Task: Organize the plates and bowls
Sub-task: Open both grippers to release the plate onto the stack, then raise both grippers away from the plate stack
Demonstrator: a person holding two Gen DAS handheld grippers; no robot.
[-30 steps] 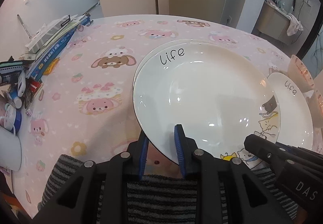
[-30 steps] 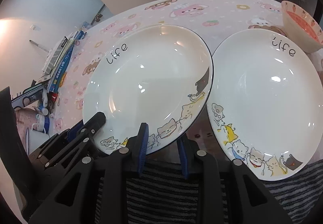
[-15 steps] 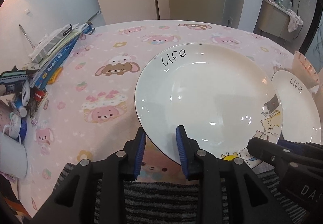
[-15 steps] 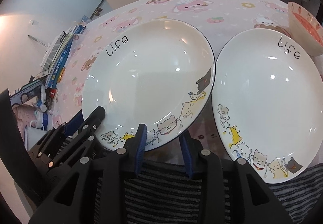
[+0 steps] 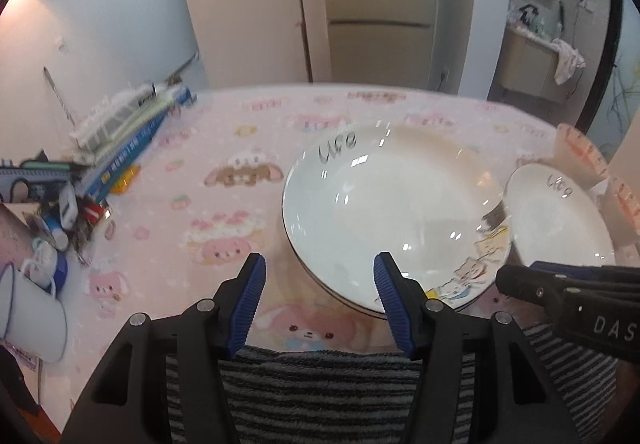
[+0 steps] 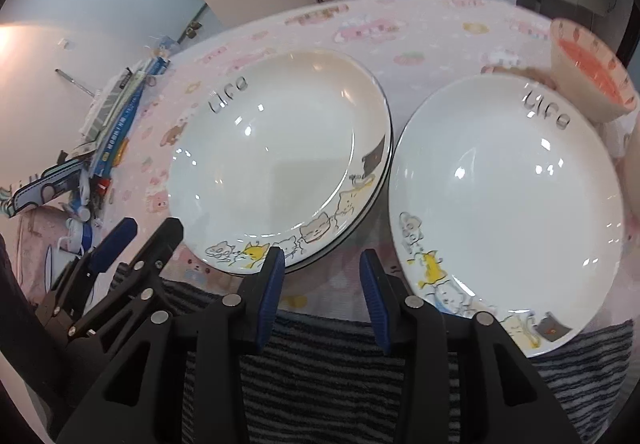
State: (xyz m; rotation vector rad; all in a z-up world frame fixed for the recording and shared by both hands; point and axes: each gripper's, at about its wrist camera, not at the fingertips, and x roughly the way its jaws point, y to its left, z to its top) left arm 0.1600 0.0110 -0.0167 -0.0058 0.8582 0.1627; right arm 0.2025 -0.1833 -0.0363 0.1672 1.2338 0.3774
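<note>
Far left: books and clutter [image 5: 120, 148], parked out of the way. Left gripper [image 5: 320, 292] opening wide, nothing between the pads, clear of the stacked plates [image 6: 276, 152], probably nested to save space. Right gripper [image 6: 322, 284] easing open too, empty. Single plate [image 6: 512, 204] beside, bowl [image 6: 592, 72] behind. Blurry "Life" on rims, "DAS" on gripper.

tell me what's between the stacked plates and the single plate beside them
Nothing: only a narrow strip of bare pink tablecloth separates the stacked plates from the single plate, clearest in the right wrist view.
</note>
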